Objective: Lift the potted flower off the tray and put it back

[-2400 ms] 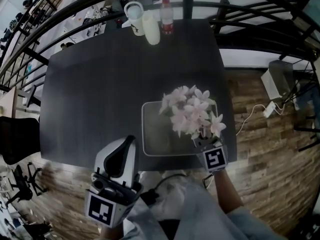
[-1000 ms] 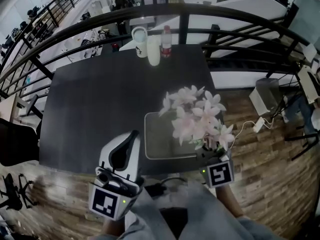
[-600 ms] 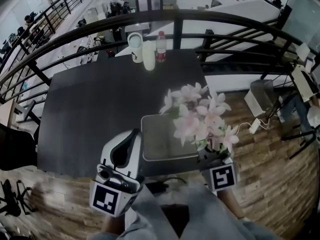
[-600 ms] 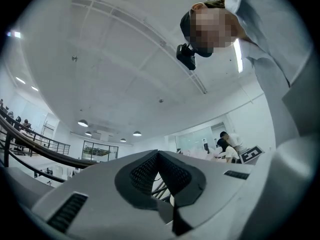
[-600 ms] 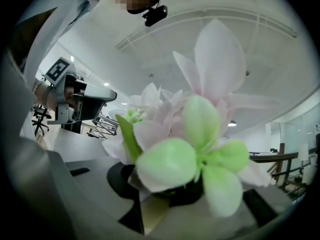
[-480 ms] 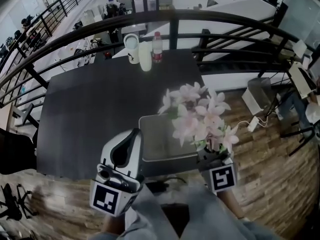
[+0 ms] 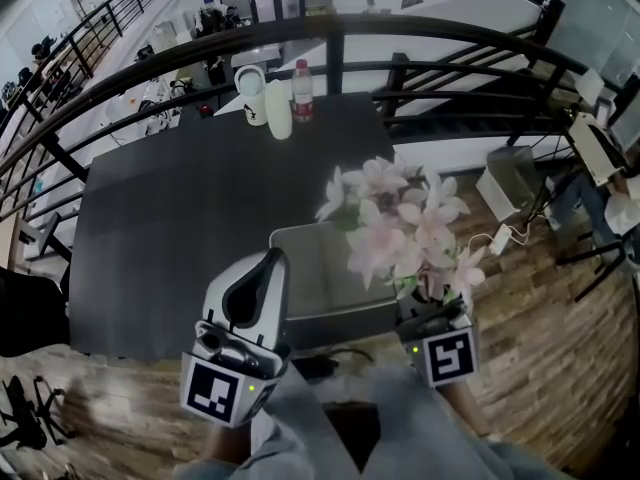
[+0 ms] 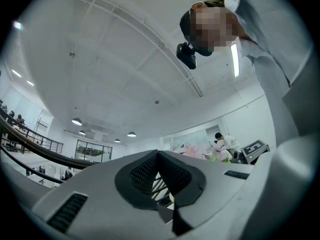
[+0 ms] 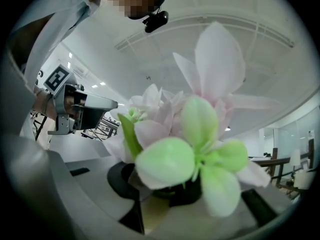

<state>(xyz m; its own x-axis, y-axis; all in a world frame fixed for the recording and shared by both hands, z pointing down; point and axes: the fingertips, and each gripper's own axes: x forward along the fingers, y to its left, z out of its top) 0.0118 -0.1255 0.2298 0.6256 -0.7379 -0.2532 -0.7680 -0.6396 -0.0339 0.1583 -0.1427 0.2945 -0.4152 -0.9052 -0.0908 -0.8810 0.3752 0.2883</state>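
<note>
Clamping the pot of the pale pink potted flower (image 7: pixel 405 228), the right gripper (image 7: pixel 428 308) holds it upright, apparently just clear of the grey rectangular tray's (image 7: pixel 310 278) near right corner, tray centre lying forward-left; the left gripper (image 7: pixel 270 260) sits shut, empty.

Likely office mezzanine: railing (image 7: pixel 333 63), chairs (image 7: pixel 28 313)
</note>
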